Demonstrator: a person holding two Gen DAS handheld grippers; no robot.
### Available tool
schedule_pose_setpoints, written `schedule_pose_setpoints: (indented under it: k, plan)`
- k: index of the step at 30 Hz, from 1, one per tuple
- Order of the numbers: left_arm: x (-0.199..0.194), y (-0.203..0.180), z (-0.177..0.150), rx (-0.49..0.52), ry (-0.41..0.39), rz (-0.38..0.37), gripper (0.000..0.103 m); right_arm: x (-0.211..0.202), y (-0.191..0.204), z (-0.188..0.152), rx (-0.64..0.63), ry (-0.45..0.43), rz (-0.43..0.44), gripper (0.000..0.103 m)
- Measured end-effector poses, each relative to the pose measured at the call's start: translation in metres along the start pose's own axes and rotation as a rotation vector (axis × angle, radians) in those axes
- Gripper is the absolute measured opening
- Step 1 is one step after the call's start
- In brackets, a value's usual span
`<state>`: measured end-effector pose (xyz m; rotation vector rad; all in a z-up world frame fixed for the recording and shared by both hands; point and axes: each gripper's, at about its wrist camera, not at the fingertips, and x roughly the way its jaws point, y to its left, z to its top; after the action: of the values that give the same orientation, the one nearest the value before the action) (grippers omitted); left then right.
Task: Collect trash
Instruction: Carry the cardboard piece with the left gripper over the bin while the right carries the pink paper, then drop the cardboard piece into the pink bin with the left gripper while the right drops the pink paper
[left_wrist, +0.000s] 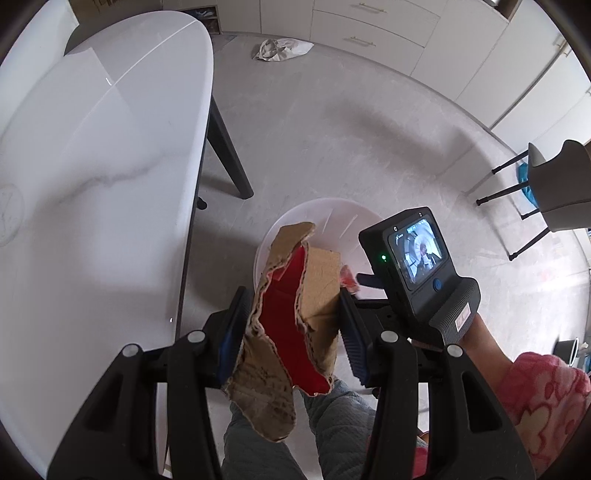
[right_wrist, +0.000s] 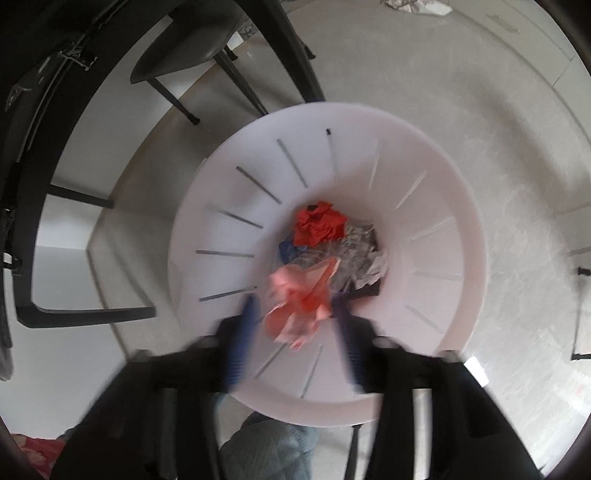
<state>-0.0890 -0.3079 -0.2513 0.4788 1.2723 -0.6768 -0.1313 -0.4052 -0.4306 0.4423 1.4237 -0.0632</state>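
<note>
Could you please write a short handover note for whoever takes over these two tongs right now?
Left tongs: shut on a torn cardboard piece with a red inner face, held beside the table, near the white slotted bin.
Right tongs: over the bin's mouth with a crumpled pink wrapper between the fingers; the view is blurred, so grip is uncertain.
Done: red, grey and dark scraps already lie in the bin.
Left: get the wrapper and the cardboard into the bin, then probably fetch the white bag lying on the floor by the cabinets.
</note>
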Motion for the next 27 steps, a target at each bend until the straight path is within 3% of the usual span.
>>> schedule_pose_setpoints:
  k: [1, 3, 9, 15, 21, 27]
  plan:
    - [-0.004, 0.004, -0.002, 0.006, 0.0, 0.002, 0.047, -0.001, -0.002, 0.0, 0.001, -0.006, -0.004, 0.083]
    - [-0.002, 0.0, 0.0, 0.015, 0.003, 0.005, 0.047, -0.006, -0.001, -0.004, -0.002, -0.029, -0.022, 0.089]
    - [-0.001, -0.007, 0.002, 0.032, 0.009, 0.009, 0.047, -0.037, -0.013, -0.012, 0.062, -0.081, -0.033, 0.091]
    - [0.023, -0.021, 0.002, 0.078, 0.039, 0.013, 0.047, -0.118, -0.039, -0.043, 0.163, -0.227, -0.107, 0.094]
    - [0.107, -0.048, 0.003, 0.14, 0.175, 0.018, 0.047, -0.168, -0.06, -0.067, 0.215, -0.326, -0.166, 0.097]
    - [0.196, -0.067, -0.003, 0.189, 0.319, 0.012, 0.047, -0.169, -0.075, -0.08, 0.256, -0.329, -0.18, 0.097]
